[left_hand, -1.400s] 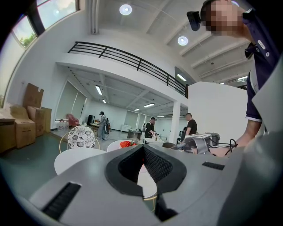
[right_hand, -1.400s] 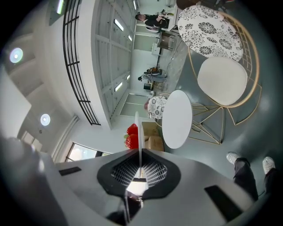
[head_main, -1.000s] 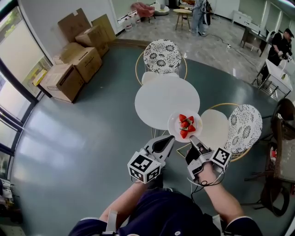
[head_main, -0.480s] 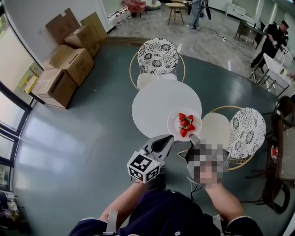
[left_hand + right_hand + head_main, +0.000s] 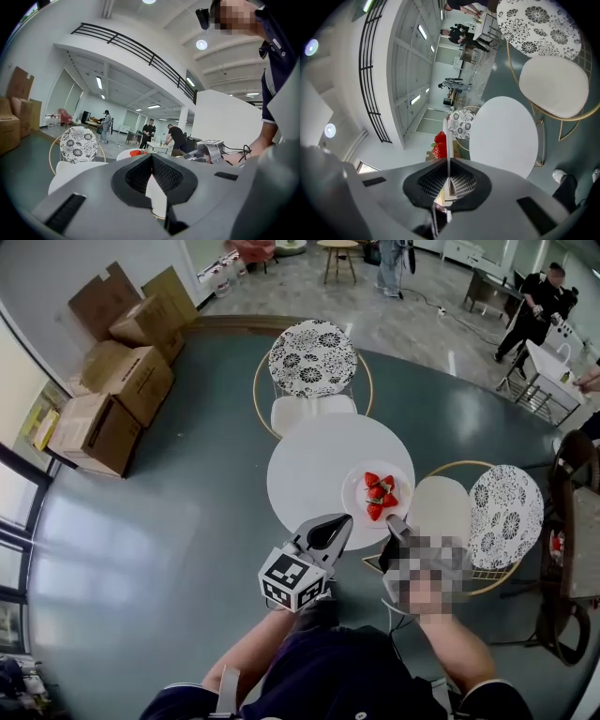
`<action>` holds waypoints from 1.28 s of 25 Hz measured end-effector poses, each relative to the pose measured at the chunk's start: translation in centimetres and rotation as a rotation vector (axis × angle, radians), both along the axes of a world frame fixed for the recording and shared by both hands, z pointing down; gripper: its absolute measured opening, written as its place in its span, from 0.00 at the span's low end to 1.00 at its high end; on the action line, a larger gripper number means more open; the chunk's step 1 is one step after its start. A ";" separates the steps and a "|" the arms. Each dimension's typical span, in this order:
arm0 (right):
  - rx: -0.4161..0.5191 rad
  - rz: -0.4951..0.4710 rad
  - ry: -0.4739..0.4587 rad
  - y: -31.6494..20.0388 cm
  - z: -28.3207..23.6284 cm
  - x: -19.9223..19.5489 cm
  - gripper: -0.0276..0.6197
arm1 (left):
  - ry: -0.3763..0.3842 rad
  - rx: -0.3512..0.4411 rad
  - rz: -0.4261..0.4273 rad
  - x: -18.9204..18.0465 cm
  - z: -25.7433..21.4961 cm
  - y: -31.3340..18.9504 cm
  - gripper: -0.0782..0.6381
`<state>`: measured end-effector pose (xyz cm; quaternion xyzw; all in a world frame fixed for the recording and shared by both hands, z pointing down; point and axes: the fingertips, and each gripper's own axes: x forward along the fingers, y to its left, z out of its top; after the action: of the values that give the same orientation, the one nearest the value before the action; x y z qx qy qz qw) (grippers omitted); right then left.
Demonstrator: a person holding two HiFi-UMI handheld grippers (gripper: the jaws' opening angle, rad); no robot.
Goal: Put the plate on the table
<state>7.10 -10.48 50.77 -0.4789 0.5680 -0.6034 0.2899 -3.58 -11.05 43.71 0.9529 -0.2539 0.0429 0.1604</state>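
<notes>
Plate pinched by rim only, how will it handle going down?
Plate looks rigid: the right gripper pinches only its rim, yet it sits level, so probably light. It looks smooth, so it may pivot in the pinch. The loose strawberries would likely roll if it tilts.

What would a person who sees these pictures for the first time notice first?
The white plate of red strawberries stands out most, at the right edge of the round white table, its near rim clamped in the jaws of the right gripper. Next come the two patterned chairs, one behind the table, one to its right.
</notes>
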 end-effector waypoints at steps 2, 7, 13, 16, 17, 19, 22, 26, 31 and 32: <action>-0.008 0.010 0.013 -1.0 0.2 -0.1 0.07 | 0.001 -0.008 0.009 -0.6 0.1 -0.9 0.12; -0.018 0.044 0.039 -3.3 0.8 0.6 0.07 | -0.005 -0.030 0.032 -1.1 1.1 -2.5 0.12; -0.022 0.063 0.048 -5.3 2.0 1.7 0.07 | -0.020 -0.042 0.033 -1.1 2.1 -4.1 0.12; -0.031 0.063 0.041 -6.4 3.0 2.3 0.07 | -0.031 -0.042 0.031 -0.3 2.5 -4.9 0.12; -0.036 0.062 0.037 -6.7 3.4 2.6 0.07 | -0.034 -0.042 0.029 -0.1 2.6 -5.2 0.12; -0.047 0.053 0.039 -7.4 4.4 3.1 0.07 | -0.041 -0.045 0.020 0.4 3.0 -5.6 0.12; -0.060 0.027 0.025 -8.1 6.3 3.7 0.07 | -0.050 -0.055 -0.011 1.2 3.9 -6.1 0.12; -0.092 -0.017 0.017 -8.9 9.1 4.5 0.07 | -0.073 -0.073 -0.050 2.3 5.3 -6.4 0.12; -0.162 -0.068 0.042 -9.5 13.5 5.5 0.07 | -0.108 -0.098 -0.084 3.7 7.3 -7.1 0.12; -0.174 -0.077 0.045 -9.6 14.2 5.6 0.07 | -0.115 -0.102 -0.090 3.8 7.6 -7.3 0.12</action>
<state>12.69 -20.10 65.00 -0.4934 0.5379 -0.6502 0.2108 0.26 -18.37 51.26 0.9271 -0.3027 0.1032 0.1957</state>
